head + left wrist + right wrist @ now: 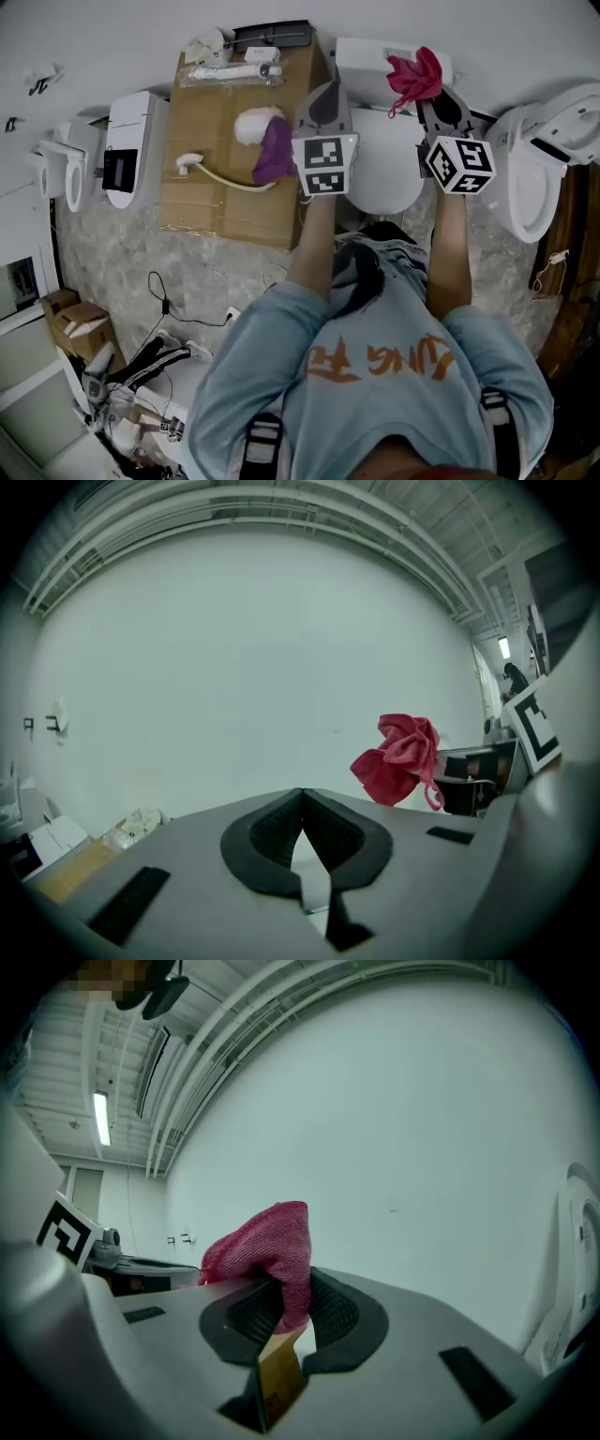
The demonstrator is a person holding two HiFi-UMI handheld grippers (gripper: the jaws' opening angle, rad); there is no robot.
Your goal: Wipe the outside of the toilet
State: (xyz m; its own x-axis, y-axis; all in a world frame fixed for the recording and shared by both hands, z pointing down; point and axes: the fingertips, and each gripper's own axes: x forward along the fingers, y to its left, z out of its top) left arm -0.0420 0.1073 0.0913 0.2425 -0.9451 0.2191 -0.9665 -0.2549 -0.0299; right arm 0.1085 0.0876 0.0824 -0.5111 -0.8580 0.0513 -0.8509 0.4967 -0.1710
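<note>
with your right gripper (pixel 439 101) pinching the red cloth (pixel 415 77) and left gripper (pixel 323 105) closed and empty, press the cloth flat on the toilet tank (pixel 364 60) and wipe in overlapping strokes.

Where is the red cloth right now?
In the head view, upper right: the red cloth is pinched in the right gripper, over the toilet tank.

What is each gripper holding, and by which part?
Right gripper holds the pink cloth by a lower fold; the rest bunches above its jaws. Left gripper: jaws together, empty.
</note>
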